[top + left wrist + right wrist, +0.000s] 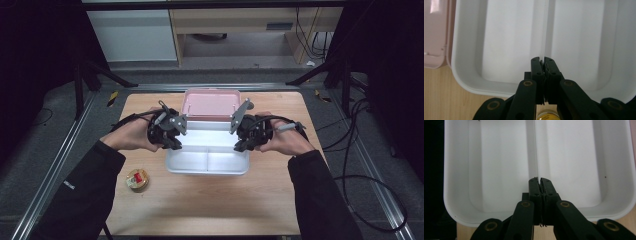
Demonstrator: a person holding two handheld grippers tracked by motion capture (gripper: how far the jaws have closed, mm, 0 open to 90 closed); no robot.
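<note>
Pale wood makes up the table (210,205), and at its middle sits a white box (207,161) with two compartments, its long axis running left to right across the table in the high view. A low divider splits it into a left and a right half, side by side; both halves look bare inside. Touching the box's far long edge is a pink lid (211,103), lying flat with its long axis parallel to the box. The person's hands come in from either side of the box, each holding a gripper that points inward over it. The left gripper (543,62) hangs over the box's left end, its jaws pressed together with nothing between them, tips aimed along the divider in the left gripper view. The right gripper (539,181) hangs over the right end in the same manner, jaws together and holding nothing, tips also in line with the divider. Neither gripper touches the box. Near the box's near-left corner, apart from it, a small gold tin (137,180) with a red mark on top rests on the table.
</note>
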